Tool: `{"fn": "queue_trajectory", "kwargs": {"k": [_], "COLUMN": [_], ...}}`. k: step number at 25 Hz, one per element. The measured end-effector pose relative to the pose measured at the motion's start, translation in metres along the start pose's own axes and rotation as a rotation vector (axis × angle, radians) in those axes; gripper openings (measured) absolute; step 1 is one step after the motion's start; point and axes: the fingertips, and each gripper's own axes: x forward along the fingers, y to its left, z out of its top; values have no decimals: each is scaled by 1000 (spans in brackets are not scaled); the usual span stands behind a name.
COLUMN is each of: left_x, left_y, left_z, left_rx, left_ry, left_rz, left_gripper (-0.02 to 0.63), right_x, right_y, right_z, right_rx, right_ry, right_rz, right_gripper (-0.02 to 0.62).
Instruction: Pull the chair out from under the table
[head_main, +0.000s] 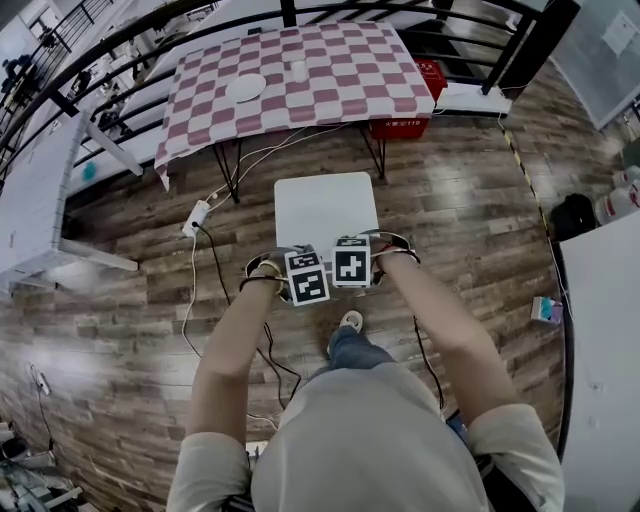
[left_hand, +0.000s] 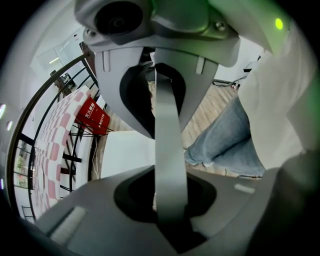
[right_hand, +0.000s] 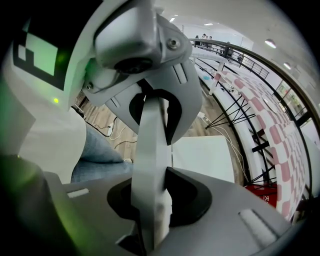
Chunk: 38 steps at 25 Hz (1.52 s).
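Head view: we look steeply down on the white chair, which stands on the wood floor just near of the checked table, its seat facing up and, as far as we can judge, already clear of the table's near edge. The left gripper and the right gripper sit side by side at the chair's near edge, their marker cubes almost touching, so the top of the backrest itself is covered from above. A white power strip and its cables lie on the floor to the left of the chair. Left gripper view: we see the backrest edge-on as a grey strip that runs straight into the jaws, which are closed around it with no gap that we can make out; the seat shows pale to the left, a leg in jeans to the right. Right gripper view: the same strip is clamped between this gripper's jaws in like manner, with the table at the far right. We judge the pull to be well advanced. To finish it well, we would draw both grippers back evenly and low, so that the chair slides square without twisting or tipping, and we would mind the foot behind it and the cables beside it.
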Motion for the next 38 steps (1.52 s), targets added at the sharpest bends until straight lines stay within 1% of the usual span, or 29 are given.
{"fn": "queue_trajectory", "kwargs": {"k": [8, 22, 38], "left_x": [-2, -5, -7], "left_y": [-24, -68, -103], "left_z": [1, 2, 6], "left_rx": [-16, -16, -33], "left_ry": [-2, -1, -4], "left_rz": [-11, -13, -15], "left_gripper": [78, 78, 78], "right_x": [1, 5, 7], "right_y": [22, 66, 101], "right_z": [2, 4, 4], "right_rx": [-17, -22, -30], "right_ry": [6, 9, 10], "right_rz": [9, 20, 24], "right_gripper": [77, 78, 78]}}
